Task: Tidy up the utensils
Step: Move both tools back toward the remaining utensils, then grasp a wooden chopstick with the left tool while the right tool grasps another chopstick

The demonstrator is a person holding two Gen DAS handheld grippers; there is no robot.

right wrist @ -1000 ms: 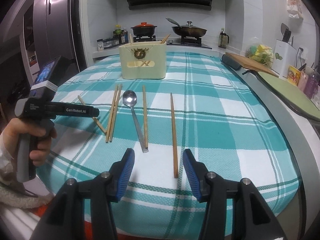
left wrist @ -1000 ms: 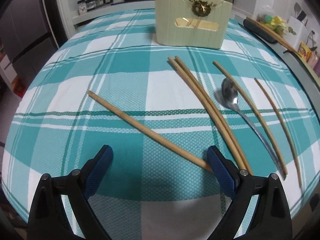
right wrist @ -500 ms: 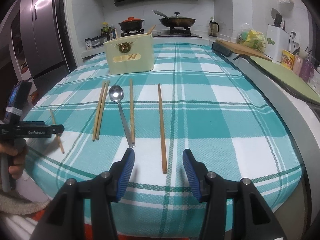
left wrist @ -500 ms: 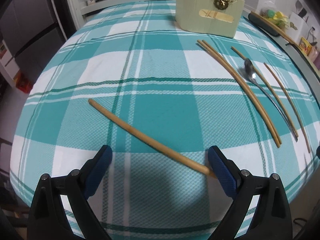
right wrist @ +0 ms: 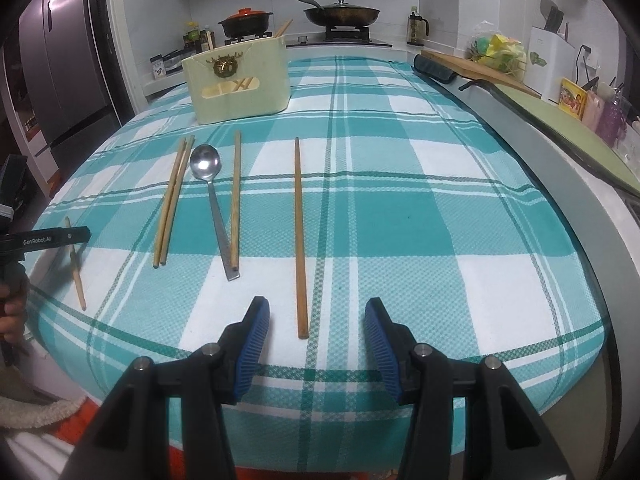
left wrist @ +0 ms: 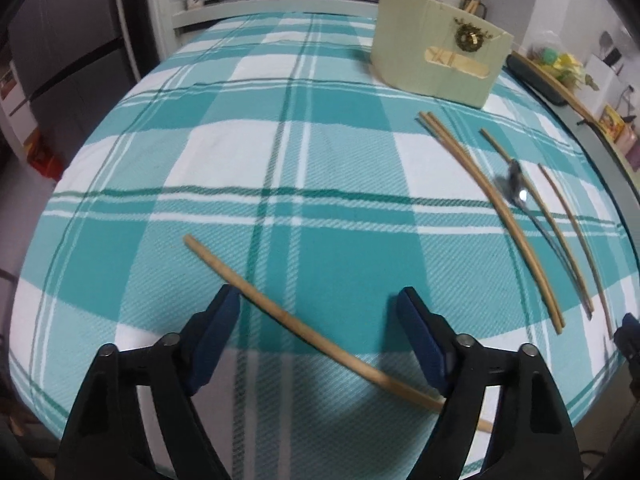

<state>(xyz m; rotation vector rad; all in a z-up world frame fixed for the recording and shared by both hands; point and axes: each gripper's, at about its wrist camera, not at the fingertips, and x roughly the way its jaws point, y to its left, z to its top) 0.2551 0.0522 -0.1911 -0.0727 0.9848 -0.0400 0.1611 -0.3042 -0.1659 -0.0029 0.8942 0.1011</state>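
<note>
The left tool (left wrist: 320, 334), jaws closing with nothing yet pinched, straddles the lone chopstick (left wrist: 304, 330) lying slantwise across its gap near the counter's (left wrist: 200, 148) near-left corner, while the half-open, empty right tool (right wrist: 316, 330) faces another chopstick (right wrist: 300, 232) lengthwise.

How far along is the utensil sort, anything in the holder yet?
Done: some chopsticks already stand in the cream holder. In hand: nothing gripped; the left tool is closing around the lone chopstick lying between its jaws, the right tool stands open over another chopstick. Left: six chopsticks and the spoon lie on the tablecloth.
</note>
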